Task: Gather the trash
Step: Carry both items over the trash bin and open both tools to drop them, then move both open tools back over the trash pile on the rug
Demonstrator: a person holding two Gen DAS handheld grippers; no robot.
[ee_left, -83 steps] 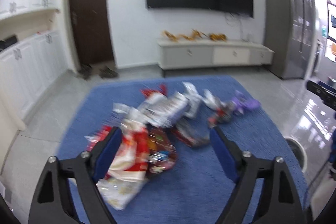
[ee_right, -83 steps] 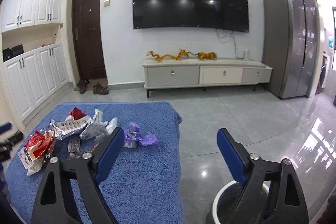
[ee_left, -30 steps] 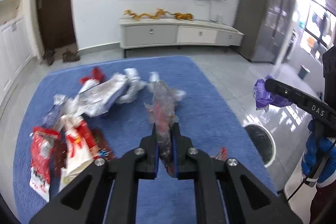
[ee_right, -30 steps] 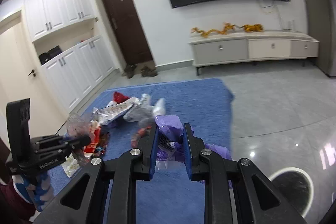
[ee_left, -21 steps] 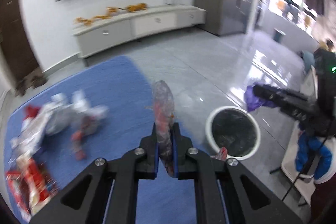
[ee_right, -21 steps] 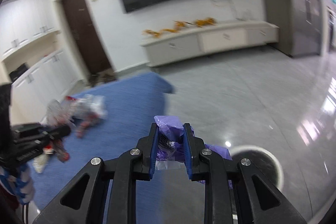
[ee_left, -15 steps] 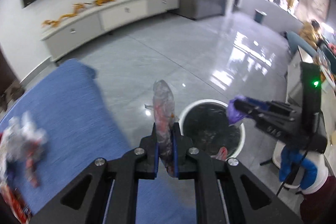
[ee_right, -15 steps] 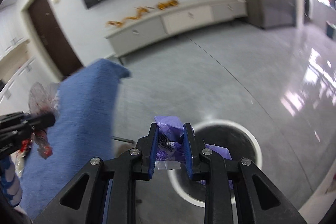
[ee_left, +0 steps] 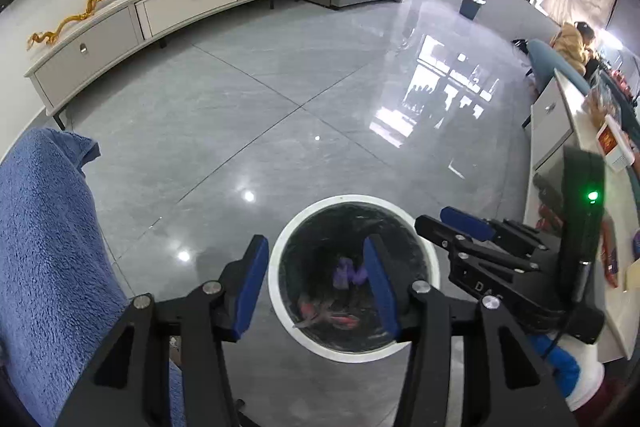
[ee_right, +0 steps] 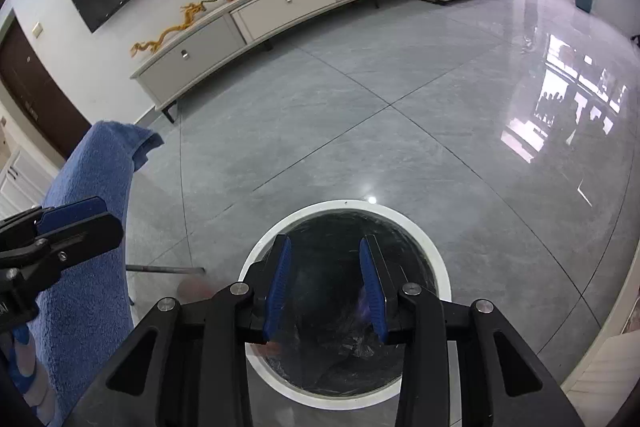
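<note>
Left tool [ee_left: 314, 285] gapes empty above bin [ee_left: 434, 269] holding purple wrapper [ee_left: 347, 274].

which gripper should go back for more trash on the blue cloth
Probably left. Both grippers are open and empty over the bin, but the left gripper sits nearer the blue cloth; the right gripper is farther from it.

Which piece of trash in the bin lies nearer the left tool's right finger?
The purple wrapper, just beside that finger inside the bin; the red wrapper lies lower, toward the near rim.

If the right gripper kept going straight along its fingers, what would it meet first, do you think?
Probably the black-lined trash bin: the open right gripper points into its mouth, likely reaching the purple wrapper inside, though depth is unclear.
</note>
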